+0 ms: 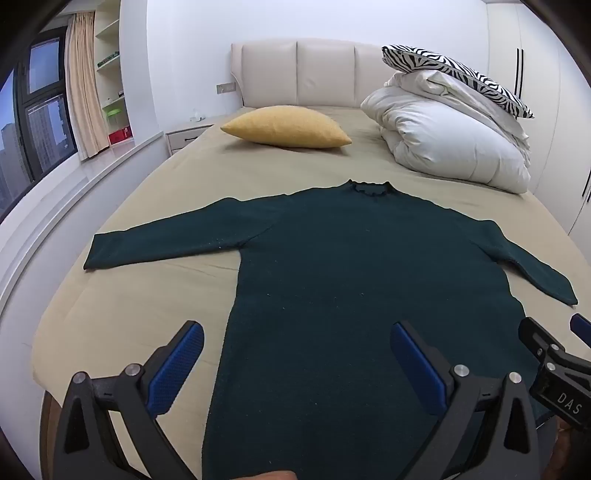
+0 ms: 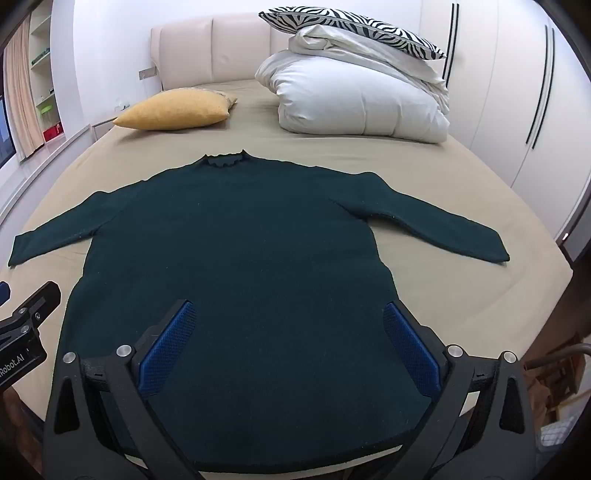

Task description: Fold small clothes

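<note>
A dark green long-sleeved sweater (image 1: 354, 258) (image 2: 236, 236) lies flat on the beige bed sheet (image 1: 147, 295) (image 2: 443, 288), collar toward the headboard and both sleeves spread out sideways. My left gripper (image 1: 297, 332) hovers open over the sweater's lower left part, with its left blue pad over bare sheet. My right gripper (image 2: 290, 314) hovers open above the hem area, nothing pressed between its pads. Each gripper shows at the edge of the other's view: the right gripper (image 1: 554, 354) and the left gripper (image 2: 26, 321).
A yellow cushion (image 1: 286, 126) (image 2: 177, 109) lies near the headboard. Folded white bedding (image 1: 450, 144) (image 2: 358, 99) topped by a zebra-print pillow (image 1: 454, 74) (image 2: 354, 27) sits at the back right. A window ledge (image 1: 66, 206) runs on the left, wardrobe doors (image 2: 517, 110) on the right.
</note>
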### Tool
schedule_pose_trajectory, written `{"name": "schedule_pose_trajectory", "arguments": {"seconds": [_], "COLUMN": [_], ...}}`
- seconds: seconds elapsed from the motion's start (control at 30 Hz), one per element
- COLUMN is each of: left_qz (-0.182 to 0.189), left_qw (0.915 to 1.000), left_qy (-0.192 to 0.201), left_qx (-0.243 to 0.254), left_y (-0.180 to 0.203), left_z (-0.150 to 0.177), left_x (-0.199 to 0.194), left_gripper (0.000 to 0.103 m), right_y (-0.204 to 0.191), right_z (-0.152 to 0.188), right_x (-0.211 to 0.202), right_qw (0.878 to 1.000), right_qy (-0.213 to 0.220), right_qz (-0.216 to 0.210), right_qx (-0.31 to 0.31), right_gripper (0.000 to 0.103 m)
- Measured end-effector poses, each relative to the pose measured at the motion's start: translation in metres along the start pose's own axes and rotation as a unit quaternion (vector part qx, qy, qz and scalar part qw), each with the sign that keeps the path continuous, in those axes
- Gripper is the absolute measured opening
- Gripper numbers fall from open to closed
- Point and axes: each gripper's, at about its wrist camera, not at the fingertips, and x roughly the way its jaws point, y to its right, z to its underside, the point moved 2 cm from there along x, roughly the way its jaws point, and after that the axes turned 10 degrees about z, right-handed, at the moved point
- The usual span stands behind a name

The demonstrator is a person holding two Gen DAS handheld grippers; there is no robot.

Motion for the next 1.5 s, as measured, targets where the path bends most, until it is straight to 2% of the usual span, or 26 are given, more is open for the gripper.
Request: {"name": "schedule_pose_trajectory", "arguments": {"seconds": [1.5], "left_qz": [-0.003], "left_qw": [1.0], "left_qy": [-0.001], "left_qx": [-0.001], "left_y": [0.0005], "left_z": [0.0028], "left_x": [0.0061], "left_gripper": [0.103], "right_y": [-0.004], "right_z": [0.003], "right_x": [-0.0006], "right_qw": [1.0], "right_qy": [-0.002], "right_qz": [0.002], "right_qx": [-0.006], "right_gripper": [0.103]}}
